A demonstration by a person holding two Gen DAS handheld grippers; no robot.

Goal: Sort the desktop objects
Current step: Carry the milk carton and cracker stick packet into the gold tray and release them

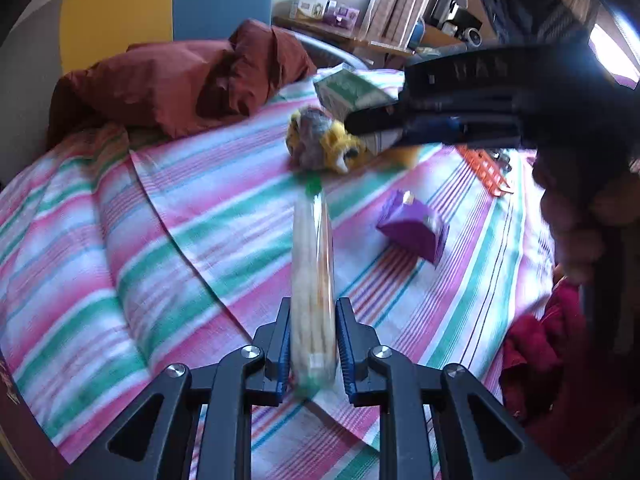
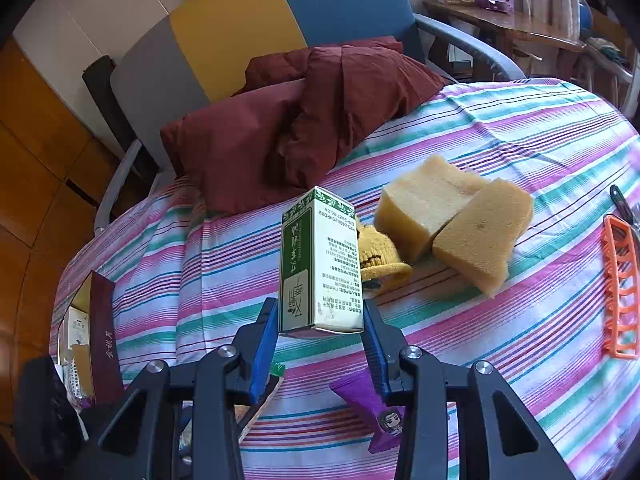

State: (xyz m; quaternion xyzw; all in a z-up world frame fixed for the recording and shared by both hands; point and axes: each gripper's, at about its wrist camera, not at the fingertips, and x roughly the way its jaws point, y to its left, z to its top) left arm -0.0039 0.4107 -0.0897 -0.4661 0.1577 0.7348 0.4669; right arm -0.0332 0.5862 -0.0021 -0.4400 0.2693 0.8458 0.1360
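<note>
Purple packet (image 2: 376,408) below fingers (image 2: 376,344), sponges (image 2: 456,228) beyond carton (image 2: 320,264)

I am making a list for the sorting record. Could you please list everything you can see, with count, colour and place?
packet: 1, pale with green end, in left gripper
box: 1, white and green, in right gripper
sponges: 2, yellow, on cloth, side by side
plush toy: 1, yellow and grey, beside the sponges
purple pack: 1, on cloth
rack: 1, orange, right edge of cloth
pillow: 1, dark red, far edge
cloth: 1, striped pink, green, white
left gripper: 1, black, shut
right gripper: 1, black, shut
hand: 1, on right gripper handle
</note>
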